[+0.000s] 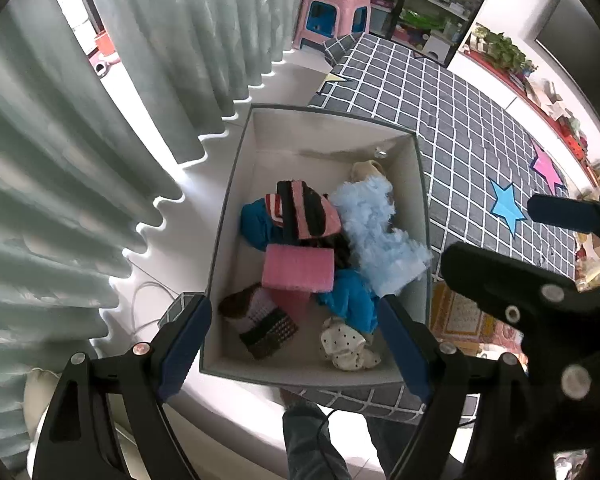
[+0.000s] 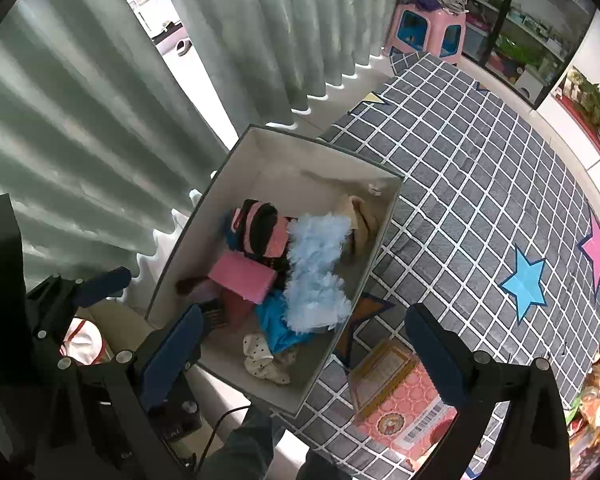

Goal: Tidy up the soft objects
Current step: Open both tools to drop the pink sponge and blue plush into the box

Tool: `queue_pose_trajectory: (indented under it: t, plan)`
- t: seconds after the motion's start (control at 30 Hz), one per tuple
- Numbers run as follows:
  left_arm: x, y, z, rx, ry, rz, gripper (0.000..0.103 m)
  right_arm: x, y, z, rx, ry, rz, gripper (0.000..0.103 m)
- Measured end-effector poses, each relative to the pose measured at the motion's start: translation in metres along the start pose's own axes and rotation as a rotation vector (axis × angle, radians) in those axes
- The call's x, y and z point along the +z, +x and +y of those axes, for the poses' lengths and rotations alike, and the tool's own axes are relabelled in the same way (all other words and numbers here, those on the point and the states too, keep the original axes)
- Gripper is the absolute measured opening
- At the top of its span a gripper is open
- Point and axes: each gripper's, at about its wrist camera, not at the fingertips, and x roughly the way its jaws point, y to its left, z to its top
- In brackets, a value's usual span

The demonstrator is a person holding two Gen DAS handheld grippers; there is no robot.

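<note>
Both claws are hanging wide open w/ nothing between the blue pads. Left gripper (image 1: 296, 312) is hovering over the near end of the grey storage box (image 1: 236, 184), its 2 fingers straddling the box's width. Right gripper (image 2: 300, 316) is hovering above the box's near right corner, 1 finger over the box, the other over the checked grey bedspread (image 2: 480, 184).

Box is sitting at the bed's edge, next to the pale green curtain (image 1: 80, 160). Inside, soft things are lying in a loose heap: fluffy light-blue fabric (image 1: 376, 232) along the right wall, pink sponge block (image 1: 298, 268) approx. in the middle, pink-and-black striped sock (image 1: 304, 212) behind it, bright blue cloth (image 1: 352, 300) under the fluffy piece, brown-and-lilac knit sock (image 1: 256, 316) near left, white polka-dot sock (image 1: 348, 344) near right, beige cloth (image 1: 366, 170) at the far end.

Pink patterned booklet (image 2: 400, 396) is lying on the bedspread just beside the box. Blue star (image 2: 526, 284) & pink star (image 2: 598, 252) are showing on the spread. Pink stool (image 1: 332, 20) is standing beyond the bed.
</note>
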Motion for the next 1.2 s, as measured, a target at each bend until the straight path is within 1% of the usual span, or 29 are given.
queue_pose_trajectory:
  t: [0.53, 1.0, 1.2]
  plan:
    - [-0.014, -0.017, 0.002, 0.042, 0.020, -0.044, 0.087, -0.008, -0.009, 0.011, -0.028, -0.017, -0.012, 0.102]
    - [-0.020, -0.018, 0.009, 0.029, 0.009, -0.033, 0.087, -0.015, -0.015, 0.019, -0.042, -0.023, -0.020, 0.102]
    - [-0.023, -0.015, 0.015, 0.026, -0.006, -0.015, 0.087, -0.016, -0.016, 0.026, -0.044, -0.030, -0.017, 0.102]
